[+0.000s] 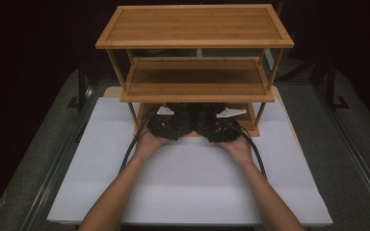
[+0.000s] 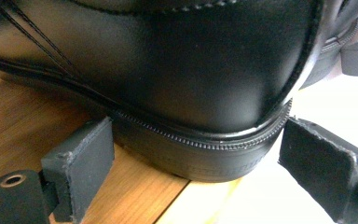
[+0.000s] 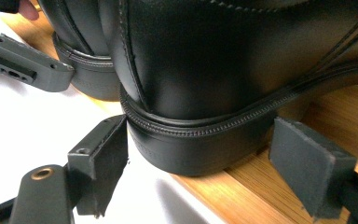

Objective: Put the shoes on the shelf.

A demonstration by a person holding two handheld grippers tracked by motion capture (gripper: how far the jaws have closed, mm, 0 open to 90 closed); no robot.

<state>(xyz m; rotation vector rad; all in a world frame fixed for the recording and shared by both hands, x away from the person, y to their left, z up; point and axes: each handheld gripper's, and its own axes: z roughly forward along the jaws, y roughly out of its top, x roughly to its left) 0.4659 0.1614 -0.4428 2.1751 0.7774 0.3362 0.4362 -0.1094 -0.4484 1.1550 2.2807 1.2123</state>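
Black shoes point(image 2: 168, 70) sit on the rack's point(image 1: 195, 43) bottom shelf, heels at its near edge. Left gripper point(image 2: 191, 158) and right gripper point(image 3: 200, 163) each straddle a heel, jaws open, not pinching. Likely grasp step; next, close squarely on heels.

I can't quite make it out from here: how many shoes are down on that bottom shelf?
2. One black shoe sits heel-out before the left gripper; the other shoe sits beside it, before the right gripper. Any others deeper under the rack would be hidden.
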